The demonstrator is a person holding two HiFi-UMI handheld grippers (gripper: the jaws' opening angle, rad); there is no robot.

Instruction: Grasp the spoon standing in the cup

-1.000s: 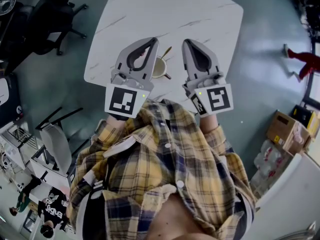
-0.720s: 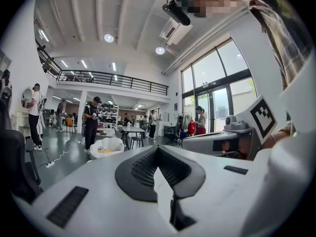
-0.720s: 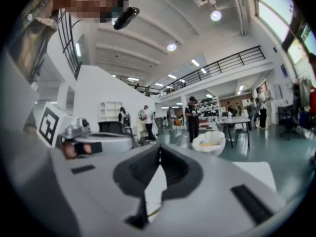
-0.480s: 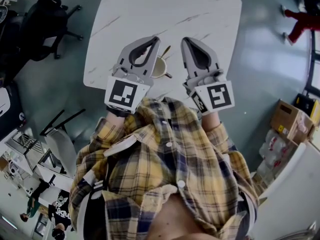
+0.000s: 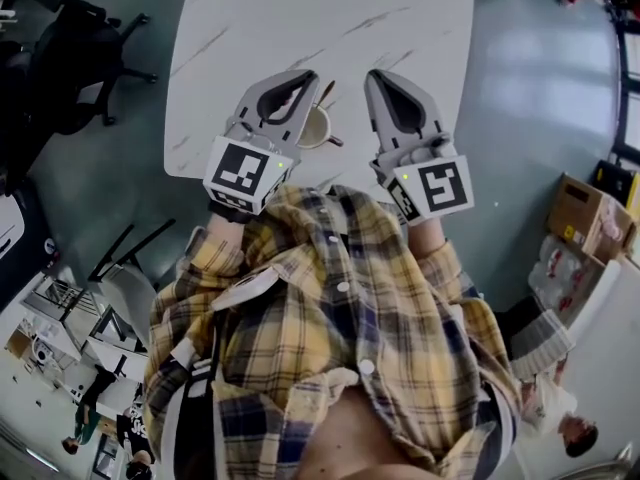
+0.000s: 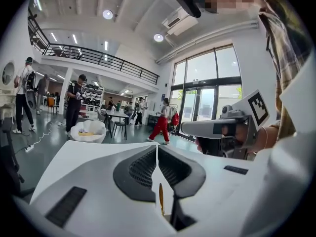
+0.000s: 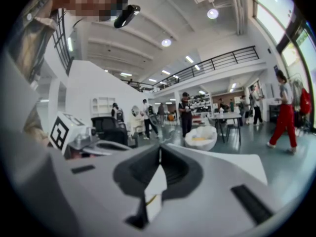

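Observation:
A pale cup (image 5: 316, 128) stands near the front edge of the white marble table (image 5: 300, 18), with a gold spoon (image 5: 329, 95) leaning out of it. My left gripper (image 5: 310, 74) hovers just left of the cup, its jaws closed tip to tip on nothing. In the left gripper view the spoon's handle (image 6: 161, 199) shows below the closed jaws, not between the pads. My right gripper (image 5: 375, 74) hangs just right of the cup, also shut and empty. Each gripper sees the other across the cup.
The table's front edge (image 5: 250, 183) runs right under both grippers. A black office chair (image 5: 80, 38) stands off the table's left side and a folding chair (image 5: 120, 268) lower left. Cardboard boxes (image 5: 585, 213) sit on the floor at right. People walk in the hall beyond.
Both grippers stay on either side of the cup, jaws closed. The head view has drifted, so the table sits a little higher in the picture. A person in red has moved off at upper right.

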